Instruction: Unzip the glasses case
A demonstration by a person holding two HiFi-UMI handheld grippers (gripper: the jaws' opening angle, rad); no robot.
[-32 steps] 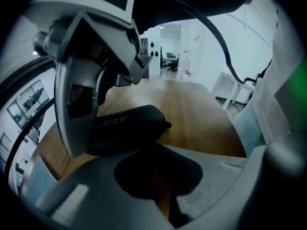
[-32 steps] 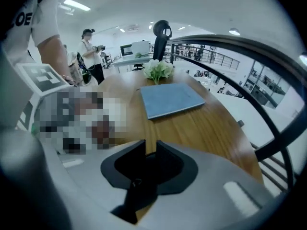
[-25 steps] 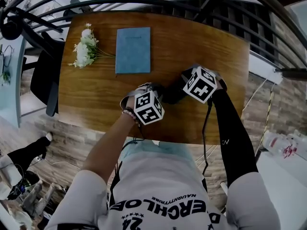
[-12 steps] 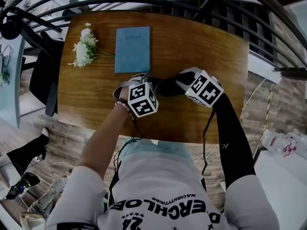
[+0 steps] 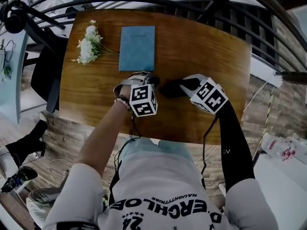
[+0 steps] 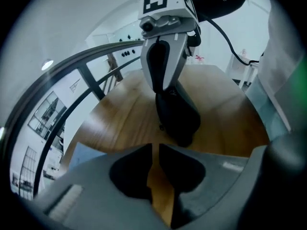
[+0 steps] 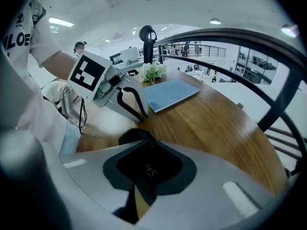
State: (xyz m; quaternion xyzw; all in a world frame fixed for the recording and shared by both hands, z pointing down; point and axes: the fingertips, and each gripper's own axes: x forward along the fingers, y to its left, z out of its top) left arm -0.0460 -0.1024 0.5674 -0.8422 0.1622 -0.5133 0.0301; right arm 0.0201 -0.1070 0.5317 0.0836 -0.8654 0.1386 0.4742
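The black, soft-sided oval glasses case (image 5: 173,88) sits near the middle of the brown wooden desk (image 5: 211,42), toward the person's edge and between the two tools. One end of it is up in the right hand-held gripper (image 5: 186,84). That gripper's jaws have just been closing and now press on the glasses case from both sides. The other end points down at the desk, and I cannot tell whether it touches the wood. The left hand-held gripper (image 6: 154,148) is just beside the glasses case and apart from it. Its jaws are drawn almost together, with only a thin slit of wood showing between them and nothing in it. Farther across the desk lies a flat blue rectangular notebook (image 5: 137,48). Left of that, near the corner, is a small bunch of white flowers (image 5: 88,43).
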